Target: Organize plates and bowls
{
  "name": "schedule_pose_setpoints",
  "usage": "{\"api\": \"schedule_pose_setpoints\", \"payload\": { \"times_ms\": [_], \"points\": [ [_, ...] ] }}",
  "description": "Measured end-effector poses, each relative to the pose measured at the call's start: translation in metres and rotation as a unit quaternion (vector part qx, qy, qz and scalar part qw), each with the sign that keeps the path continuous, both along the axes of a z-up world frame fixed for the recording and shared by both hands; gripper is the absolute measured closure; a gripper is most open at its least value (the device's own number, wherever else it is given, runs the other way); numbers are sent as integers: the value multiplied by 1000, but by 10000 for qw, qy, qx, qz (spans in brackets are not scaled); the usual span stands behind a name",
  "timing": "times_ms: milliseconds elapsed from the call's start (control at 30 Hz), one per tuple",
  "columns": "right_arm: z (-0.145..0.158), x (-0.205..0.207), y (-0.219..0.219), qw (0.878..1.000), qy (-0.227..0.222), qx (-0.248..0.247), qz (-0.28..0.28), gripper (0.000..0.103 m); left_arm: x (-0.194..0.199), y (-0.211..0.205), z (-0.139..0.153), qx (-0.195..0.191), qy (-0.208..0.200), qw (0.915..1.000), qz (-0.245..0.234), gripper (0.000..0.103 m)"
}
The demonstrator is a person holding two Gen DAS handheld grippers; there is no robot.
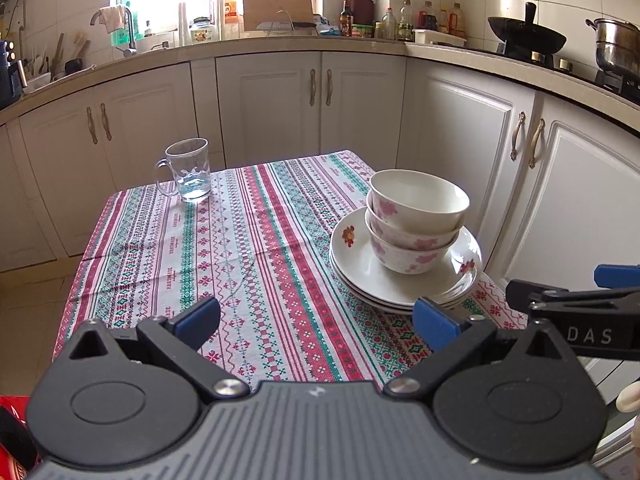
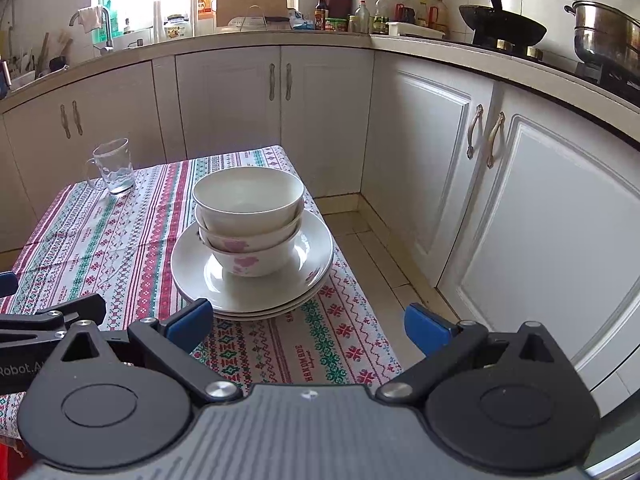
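One fingertip beside right gripper, left view only.

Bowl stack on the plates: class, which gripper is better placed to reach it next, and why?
Probably the right gripper: open, with the bowl stack almost straight ahead. The left gripper, also open, faces bare tablecloth, bowls off to its right.

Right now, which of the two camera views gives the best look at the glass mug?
The left wrist view. There the glass mug stands nearer the middle of the picture, so its handle and etched pattern show clearly. In the right wrist view the same mug sits far off to the left, looking smaller and fainter against the cabinets.
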State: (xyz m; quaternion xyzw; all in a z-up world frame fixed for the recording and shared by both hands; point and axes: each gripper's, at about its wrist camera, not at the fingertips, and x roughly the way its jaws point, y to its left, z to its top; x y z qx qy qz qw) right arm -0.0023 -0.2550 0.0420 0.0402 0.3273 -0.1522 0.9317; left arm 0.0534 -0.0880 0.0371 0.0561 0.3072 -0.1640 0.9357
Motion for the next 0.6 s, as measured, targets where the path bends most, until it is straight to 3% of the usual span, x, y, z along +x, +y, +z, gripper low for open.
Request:
{"api": "schedule_pose_setpoints", "payload": {
  "times_ms": [600],
  "points": [
    [2,-1,-2,10000,-33,-31,-17,0,0,-2,0,0,1,10000,10,1]
  ]
}}
